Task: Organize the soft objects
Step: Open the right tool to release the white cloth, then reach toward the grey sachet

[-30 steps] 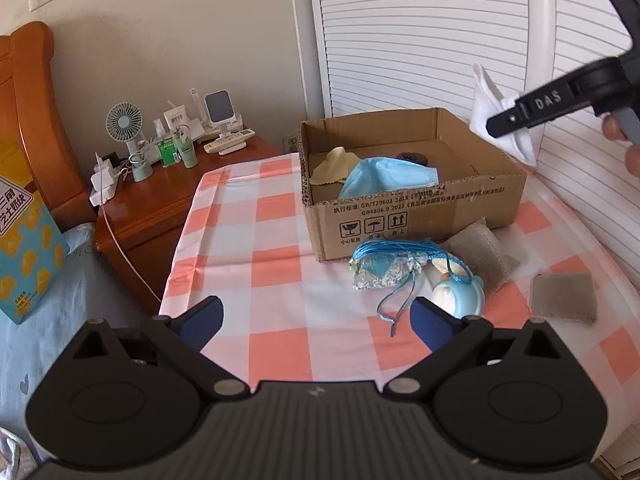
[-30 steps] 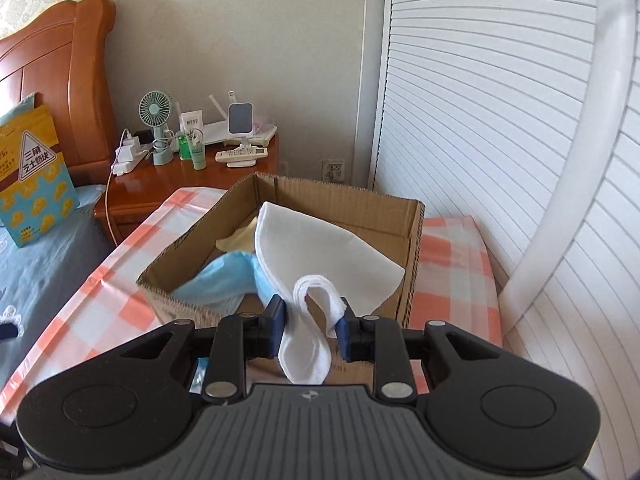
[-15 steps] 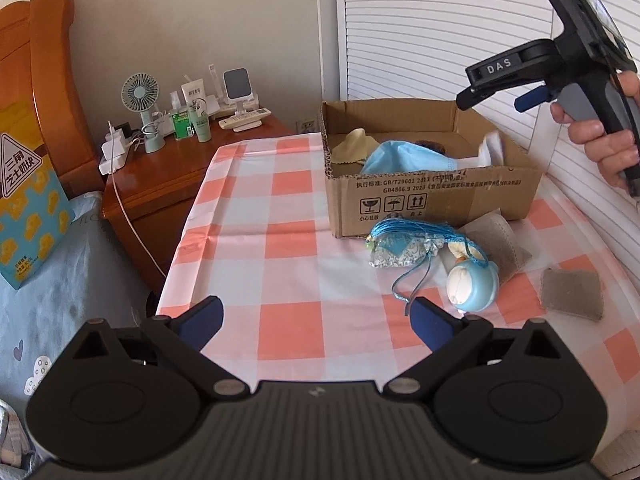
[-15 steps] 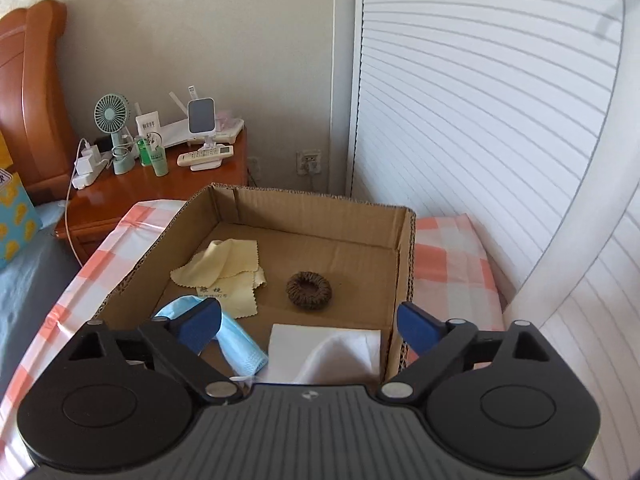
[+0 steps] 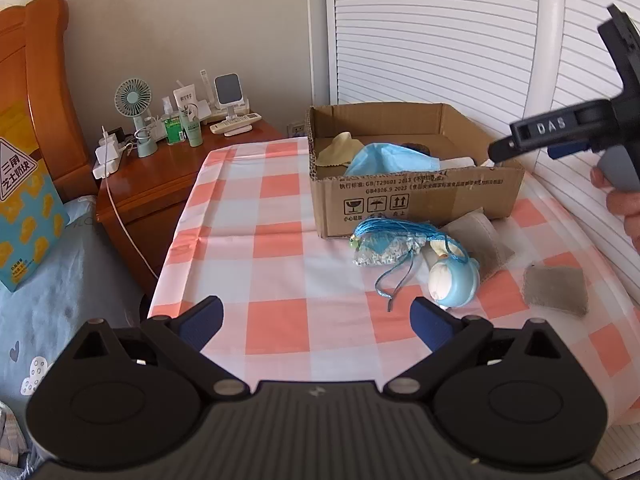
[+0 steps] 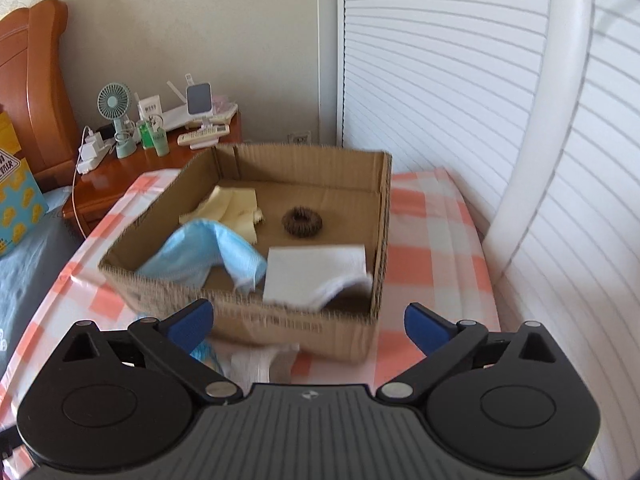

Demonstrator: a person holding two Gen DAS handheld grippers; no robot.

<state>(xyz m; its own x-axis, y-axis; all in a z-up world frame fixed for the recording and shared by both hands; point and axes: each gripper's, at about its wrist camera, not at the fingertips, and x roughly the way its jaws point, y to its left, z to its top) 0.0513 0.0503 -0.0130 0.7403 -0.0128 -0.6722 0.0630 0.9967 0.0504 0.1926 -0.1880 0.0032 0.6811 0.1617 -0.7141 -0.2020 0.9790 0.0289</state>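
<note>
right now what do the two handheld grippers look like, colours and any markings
Both are the same build: a black ribbed plastic body with two round black housings and silver pivot screws, black linkage arms ending in dark blue pads. The left gripper and right gripper match in their own views. Seen from the left wrist view, the right gripper's side arm carries pale "DAS" lettering and it has a grey handle.

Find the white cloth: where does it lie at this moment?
In the right wrist view the white cloth lies inside the box, in its near right corner, right of the blue mask and nearer than the brown ring.
</note>
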